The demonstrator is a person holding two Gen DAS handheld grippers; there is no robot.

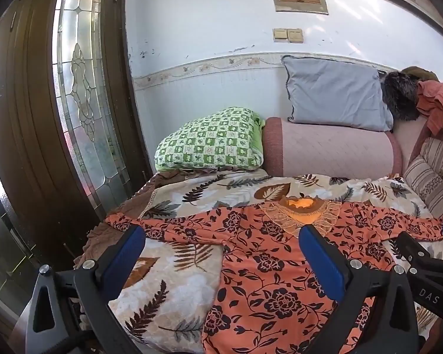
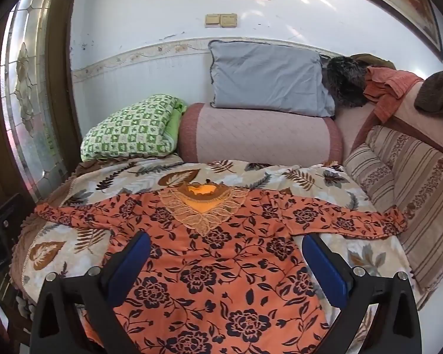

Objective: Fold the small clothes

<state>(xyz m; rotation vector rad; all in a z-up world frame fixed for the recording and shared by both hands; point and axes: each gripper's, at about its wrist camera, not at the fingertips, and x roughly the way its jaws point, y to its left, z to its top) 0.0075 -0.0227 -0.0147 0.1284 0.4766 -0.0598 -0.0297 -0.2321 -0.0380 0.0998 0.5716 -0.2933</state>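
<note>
Lying flat across the bed (image 2: 280, 177), neckline toward the pillows, the orange floral blouse (image 2: 221, 265) awaits folding. Both left tongs (image 1: 221, 253) and right tongs (image 2: 226, 262) hover spread, empty; pinching each sleeve cuff first looks wisest.

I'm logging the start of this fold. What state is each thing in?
Orange floral-print blouse: spread flat, both sleeves out, unfolded.
Leaf-patterned blanket: spread under the blouse.
Left hand-held gripper: open, empty.
Right hand-held gripper: open, empty.
Grey square pillow: propped upright against the wall.
</note>
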